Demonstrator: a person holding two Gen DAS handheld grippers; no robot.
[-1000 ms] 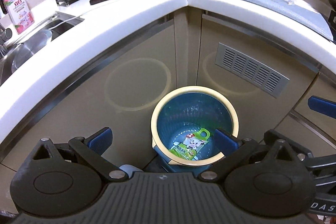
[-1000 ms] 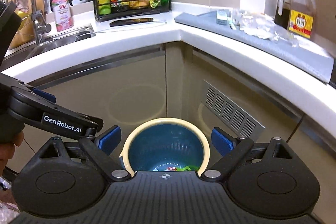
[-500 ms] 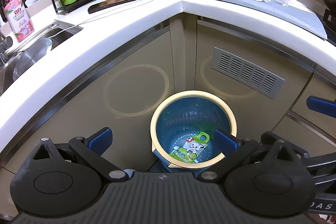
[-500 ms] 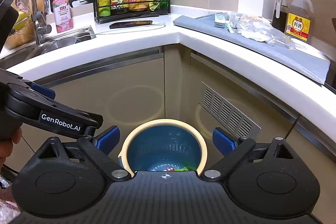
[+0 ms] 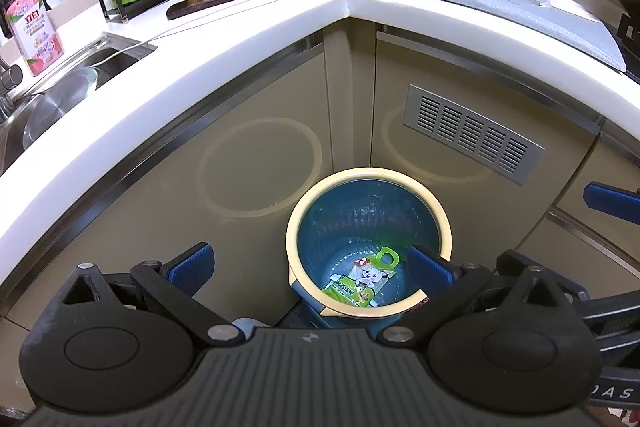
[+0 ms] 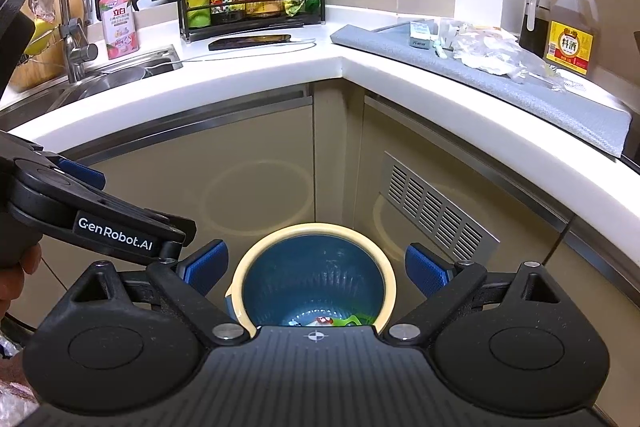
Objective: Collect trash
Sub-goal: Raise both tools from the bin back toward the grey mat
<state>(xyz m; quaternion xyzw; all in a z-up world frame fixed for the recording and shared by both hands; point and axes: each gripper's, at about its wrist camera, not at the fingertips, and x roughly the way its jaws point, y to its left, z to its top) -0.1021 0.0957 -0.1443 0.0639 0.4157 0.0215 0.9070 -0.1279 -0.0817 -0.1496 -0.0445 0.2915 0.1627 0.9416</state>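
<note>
Where the right tool [image 6: 316,269] blocks the bin [image 6: 240,291], its wrapper [image 6: 352,319] barely shows.

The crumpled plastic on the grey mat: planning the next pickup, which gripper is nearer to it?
Right, though only slightly. The right gripper and left gripper both hover open over the bin, with the crumpled plastic up on the counter's right side.

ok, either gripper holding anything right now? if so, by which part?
Nothing is held. The left gripper and right gripper both have open jaws with nothing between them. The green wrapper lies loose in the bin.
</note>
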